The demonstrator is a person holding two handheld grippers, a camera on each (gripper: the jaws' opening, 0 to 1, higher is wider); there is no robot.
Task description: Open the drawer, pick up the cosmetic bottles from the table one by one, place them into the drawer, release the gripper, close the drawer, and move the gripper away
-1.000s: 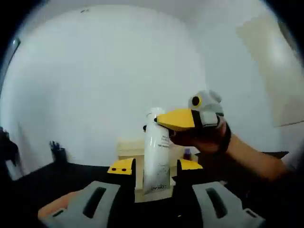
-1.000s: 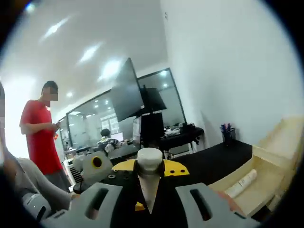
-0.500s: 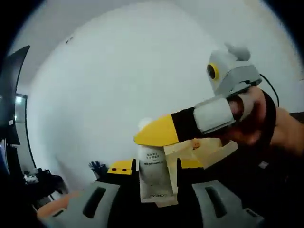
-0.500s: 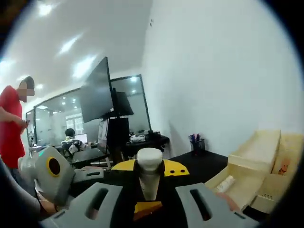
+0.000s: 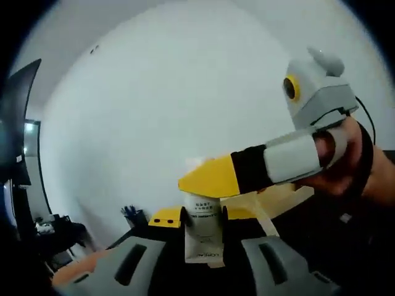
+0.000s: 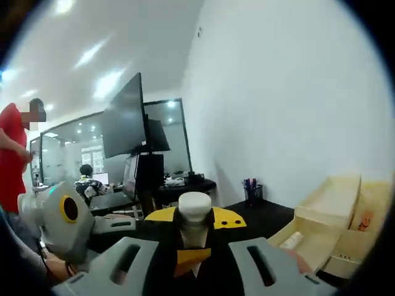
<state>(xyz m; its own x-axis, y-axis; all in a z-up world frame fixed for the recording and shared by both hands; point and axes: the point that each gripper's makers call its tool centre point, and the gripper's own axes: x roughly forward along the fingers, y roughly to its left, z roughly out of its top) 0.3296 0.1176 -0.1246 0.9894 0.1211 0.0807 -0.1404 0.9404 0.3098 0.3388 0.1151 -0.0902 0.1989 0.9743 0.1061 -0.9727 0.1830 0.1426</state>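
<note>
A white cosmetic bottle stands upright between the yellow-tipped jaws of my left gripper, which is shut on its lower body. My right gripper reaches in from the right, held by a hand, and is shut on the bottle's top. In the right gripper view the bottle's white cap sits between the jaws of my right gripper, with my left gripper just below it. The open wooden drawer lies at the lower right with another white bottle inside.
A white wall runs behind the drawer. A pen cup stands on the black table. A large dark monitor rises on a stand at the back. A person in a red shirt stands at the left and another person sits further back.
My left gripper's jaws have narrowed onto the bottle's body. My right gripper has stayed shut on the cap. Both views have swung left since a second ago.
</note>
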